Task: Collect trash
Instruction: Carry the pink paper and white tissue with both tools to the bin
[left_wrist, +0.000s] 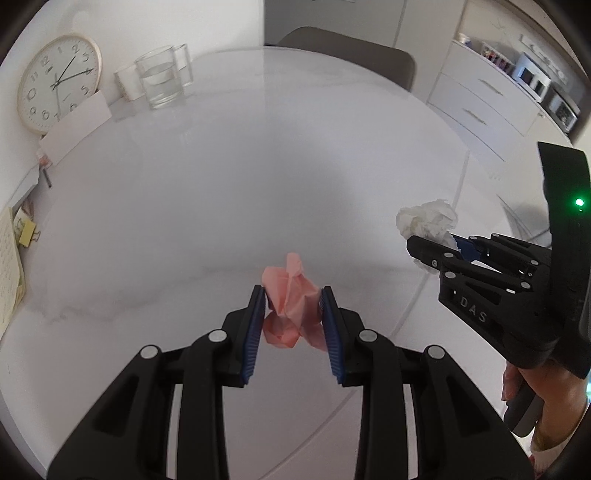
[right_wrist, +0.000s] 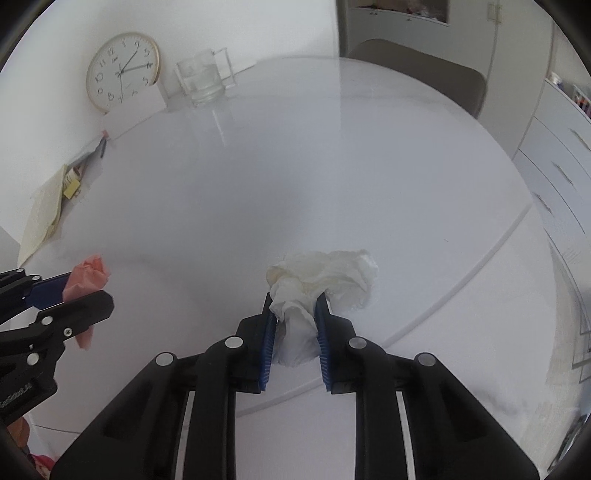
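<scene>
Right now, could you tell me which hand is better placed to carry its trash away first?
Probably left: the left gripper holds the pink paper clear of the table, while the right gripper's white tissue still touches it.

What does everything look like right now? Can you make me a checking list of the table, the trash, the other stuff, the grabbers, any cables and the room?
Surface: white round table, glossy.
Job's things: crumpled pink paper and crumpled white tissue.
Clutter: wall clock leaning at the table's back, glasses of water, white card, papers with a yellow clip at the left edge.
Grippers: left gripper shut on the pink paper; right gripper shut on the white tissue.
Cables: nothing seen.
Surroundings: chair behind the table, white drawers to the right.
</scene>
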